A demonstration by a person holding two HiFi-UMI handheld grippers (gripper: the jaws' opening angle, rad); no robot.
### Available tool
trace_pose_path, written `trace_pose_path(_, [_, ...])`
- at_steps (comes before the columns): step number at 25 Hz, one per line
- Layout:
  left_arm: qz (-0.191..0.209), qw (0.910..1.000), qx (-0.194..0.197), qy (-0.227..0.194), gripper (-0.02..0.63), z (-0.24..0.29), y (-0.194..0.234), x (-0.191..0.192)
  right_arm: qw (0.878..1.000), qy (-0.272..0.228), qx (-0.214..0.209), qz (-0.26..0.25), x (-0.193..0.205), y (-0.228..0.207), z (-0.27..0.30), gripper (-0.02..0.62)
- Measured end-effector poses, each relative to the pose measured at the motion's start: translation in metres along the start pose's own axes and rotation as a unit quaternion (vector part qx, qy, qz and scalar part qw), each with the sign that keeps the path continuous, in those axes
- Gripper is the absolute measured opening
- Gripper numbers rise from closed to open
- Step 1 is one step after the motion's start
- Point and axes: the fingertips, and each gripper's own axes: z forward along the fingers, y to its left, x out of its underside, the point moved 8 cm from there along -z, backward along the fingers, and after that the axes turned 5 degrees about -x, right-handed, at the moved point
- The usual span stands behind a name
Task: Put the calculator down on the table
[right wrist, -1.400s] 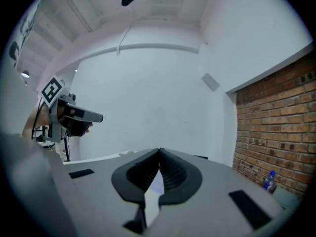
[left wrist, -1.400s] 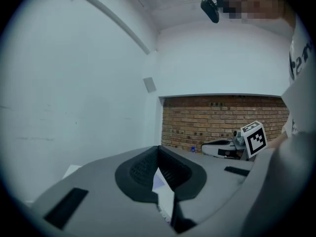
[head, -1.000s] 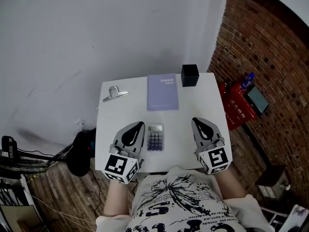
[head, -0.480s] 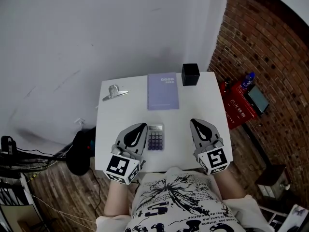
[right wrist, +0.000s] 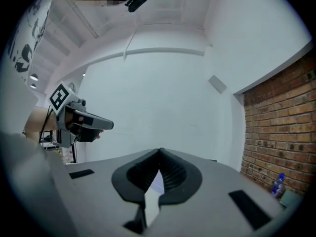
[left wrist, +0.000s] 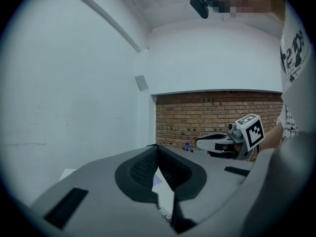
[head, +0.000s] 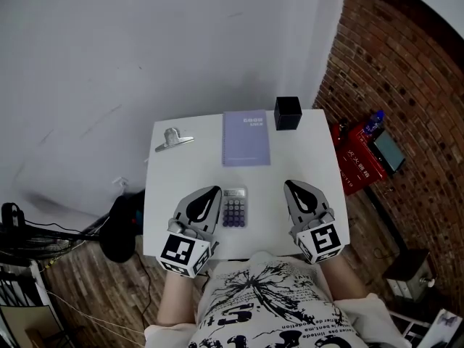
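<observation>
The calculator [head: 233,207], grey with dark purple keys, lies flat on the white table [head: 188,169] between my two grippers. My left gripper [head: 211,190] rests just left of it, jaws shut and empty. To the calculator's right, about a hand's width away, my right gripper [head: 289,184] is also shut with nothing in it. In the left gripper view the closed jaws [left wrist: 158,148] point across the table, with the right gripper [left wrist: 222,142] beyond them. The right gripper view shows its jaws [right wrist: 159,152] meeting at the tips, with the left gripper [right wrist: 81,122] off to the left.
A lilac notebook [head: 246,138] lies at the table's far middle. A black box [head: 287,112] stands at the far right corner. A metal clip [head: 172,139] lies at the far left. Right of the table are a brick wall [head: 406,71] and a red box [head: 357,158] on the floor.
The right gripper has drifted very slightly towards the calculator. The left gripper and the calculator have not moved, and both jaws stay shut.
</observation>
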Motion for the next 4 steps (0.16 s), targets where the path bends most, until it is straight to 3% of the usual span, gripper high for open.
trace_pose_path(4, [0.0, 1.0, -0.001, 0.002, 0.014, -0.0006, 0.0003, -0.0007, 1.0, 0.0, 0.002, 0.005, -0.0016, -0.0019, 0.0022, 0.012])
